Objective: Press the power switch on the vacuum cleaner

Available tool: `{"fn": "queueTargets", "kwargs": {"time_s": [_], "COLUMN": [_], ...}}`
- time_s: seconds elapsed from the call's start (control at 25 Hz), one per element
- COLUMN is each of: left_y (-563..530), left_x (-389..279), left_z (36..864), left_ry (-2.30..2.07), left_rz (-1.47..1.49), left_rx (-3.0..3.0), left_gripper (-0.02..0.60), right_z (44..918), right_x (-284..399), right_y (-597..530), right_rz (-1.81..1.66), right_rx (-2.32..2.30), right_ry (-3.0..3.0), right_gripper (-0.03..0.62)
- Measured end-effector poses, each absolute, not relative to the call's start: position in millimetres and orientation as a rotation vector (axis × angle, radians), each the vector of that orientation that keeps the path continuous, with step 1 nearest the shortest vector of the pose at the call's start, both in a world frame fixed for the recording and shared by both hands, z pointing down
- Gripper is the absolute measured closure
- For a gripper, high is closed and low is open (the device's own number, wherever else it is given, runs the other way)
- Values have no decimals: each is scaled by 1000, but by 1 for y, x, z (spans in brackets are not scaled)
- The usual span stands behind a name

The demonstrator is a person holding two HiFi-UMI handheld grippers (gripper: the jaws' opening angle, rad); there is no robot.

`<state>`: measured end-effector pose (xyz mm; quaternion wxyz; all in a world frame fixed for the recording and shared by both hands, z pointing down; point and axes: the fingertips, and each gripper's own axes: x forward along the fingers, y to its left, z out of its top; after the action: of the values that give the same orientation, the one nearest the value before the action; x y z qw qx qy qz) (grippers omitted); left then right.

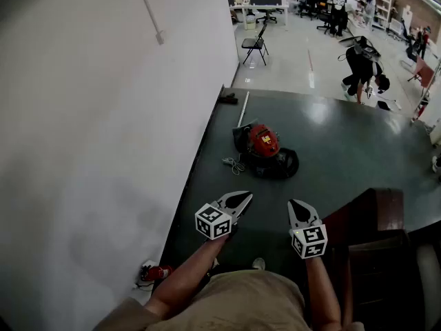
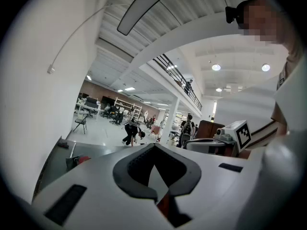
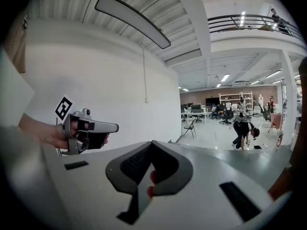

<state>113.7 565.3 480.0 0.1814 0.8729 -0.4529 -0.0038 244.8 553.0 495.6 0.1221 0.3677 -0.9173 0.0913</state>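
Note:
The vacuum cleaner [image 1: 262, 147], red on top with a black body, lies on the dark green floor ahead of me, with a pale cable [image 1: 233, 163] bunched at its left. Both grippers hang well short of it, in the air above the floor. My left gripper [image 1: 244, 197] is shut with nothing in it, its jaws pointing toward the vacuum. My right gripper [image 1: 295, 205] is shut and empty too. In the left gripper view the vacuum cleaner [image 2: 78, 161] shows small at the far left, past the shut left gripper [image 2: 154, 145]. The right gripper [image 3: 152, 143] view shows shut jaws and the left gripper's body [image 3: 87, 131].
A white wall [image 1: 103, 116] runs along the left. Dark wooden furniture [image 1: 375, 243] stands close on my right. A white pole [image 1: 242, 109] and a black item [image 1: 228, 98] lie beyond the vacuum. A red object [image 1: 155, 273] sits by the wall. A folding chair [image 1: 255, 45] and a bending person [image 1: 362, 67] are farther off.

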Motion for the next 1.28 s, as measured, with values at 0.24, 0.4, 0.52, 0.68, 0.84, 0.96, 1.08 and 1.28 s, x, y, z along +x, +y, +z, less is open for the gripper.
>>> {"fn": "queueTargets", "kwargs": {"time_s": [0.24, 0.4, 0.52, 0.68, 0.84, 0.96, 1.08, 1.28], "left_y": [563, 560, 558, 552, 546, 533, 512, 462], "left_x": [116, 118, 119, 120, 118, 106, 86, 54], "left_z": [483, 483, 490, 498, 507, 517, 525, 531], "left_ry": [-1275, -1271, -1257, -1248, -1225, -1227, -1255, -1230], "left_rz": [8, 30, 72, 107, 137, 166, 166, 185], "left_rx": [2463, 2463, 2462, 2456, 2449, 2436, 2387, 2379], "left_gripper": [577, 577, 577, 577, 577, 577, 577, 577], "right_z": [495, 496, 495, 495, 509, 520, 521, 534], "right_x": [253, 257, 254, 248, 245, 242, 238, 225], "right_y": [549, 545, 546, 546, 536, 518, 503, 470], "right_rz": [299, 339, 495, 549, 563, 527, 495, 527], "right_rx": [1097, 1104, 1065, 1015, 995, 1010, 1022, 1062], "right_ry": [-2683, -2694, -2766, -2791, -2767, -2725, -2698, -2640], "right_gripper": [586, 586, 585, 583, 583, 583, 583, 583]}}
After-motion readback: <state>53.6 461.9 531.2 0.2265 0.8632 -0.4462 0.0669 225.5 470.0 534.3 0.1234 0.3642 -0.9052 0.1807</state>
